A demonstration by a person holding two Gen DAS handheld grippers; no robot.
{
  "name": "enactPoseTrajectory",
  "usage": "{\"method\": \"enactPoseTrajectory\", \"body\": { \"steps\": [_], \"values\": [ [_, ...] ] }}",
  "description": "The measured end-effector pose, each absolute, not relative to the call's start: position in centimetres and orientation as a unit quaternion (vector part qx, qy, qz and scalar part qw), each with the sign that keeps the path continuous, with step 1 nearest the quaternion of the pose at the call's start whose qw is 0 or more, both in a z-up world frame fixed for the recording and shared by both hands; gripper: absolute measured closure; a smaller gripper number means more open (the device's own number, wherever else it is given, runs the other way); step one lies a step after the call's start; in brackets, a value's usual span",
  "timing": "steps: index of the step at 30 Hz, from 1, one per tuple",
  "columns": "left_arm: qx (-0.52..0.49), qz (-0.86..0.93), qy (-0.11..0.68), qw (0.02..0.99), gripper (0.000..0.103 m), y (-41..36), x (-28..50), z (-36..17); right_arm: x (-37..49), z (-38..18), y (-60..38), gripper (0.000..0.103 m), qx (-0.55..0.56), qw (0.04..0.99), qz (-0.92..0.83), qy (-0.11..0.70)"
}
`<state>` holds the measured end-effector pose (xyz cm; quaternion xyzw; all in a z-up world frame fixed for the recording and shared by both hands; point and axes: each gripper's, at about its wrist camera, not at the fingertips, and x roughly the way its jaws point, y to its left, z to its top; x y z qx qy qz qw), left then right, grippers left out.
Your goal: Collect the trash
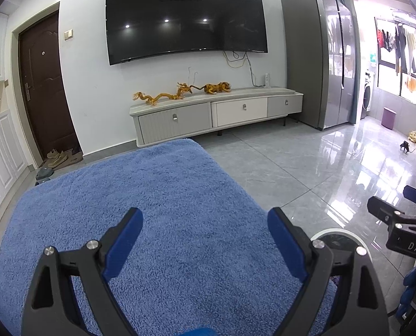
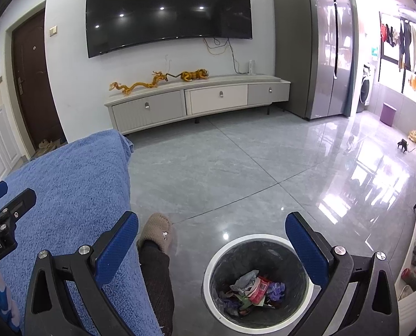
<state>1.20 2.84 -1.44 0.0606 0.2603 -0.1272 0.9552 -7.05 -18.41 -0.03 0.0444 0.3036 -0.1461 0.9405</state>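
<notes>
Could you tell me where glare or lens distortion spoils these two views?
Left wrist view: daylight glare whitens the floor at right, ceiling lights reflect as dots in the TV, and the fisheye bows its edges. Right wrist view: the same floor glare at right, dark corners, while the bin and its trash stay sharp.

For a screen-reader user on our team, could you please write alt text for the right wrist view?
The open, empty right gripper hangs over a round white-rimmed trash bin on grey floor tiles, with crumpled wrappers at its bottom. A blue towel lies to the left, beside a slippered foot; a wall TV and low cabinet stand behind.
</notes>
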Motion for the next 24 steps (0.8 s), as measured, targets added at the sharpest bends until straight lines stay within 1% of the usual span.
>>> {"method": "enactPoseTrajectory", "body": {
  "steps": [24],
  "values": [
    [0.057, -0.124, 0.257, 0.957, 0.012, 3.8, 1.2, -1.7, -7.2, 1.3, -18.6, 0.0, 0.034, 0.944, -0.167, 0.283]
  ]
}}
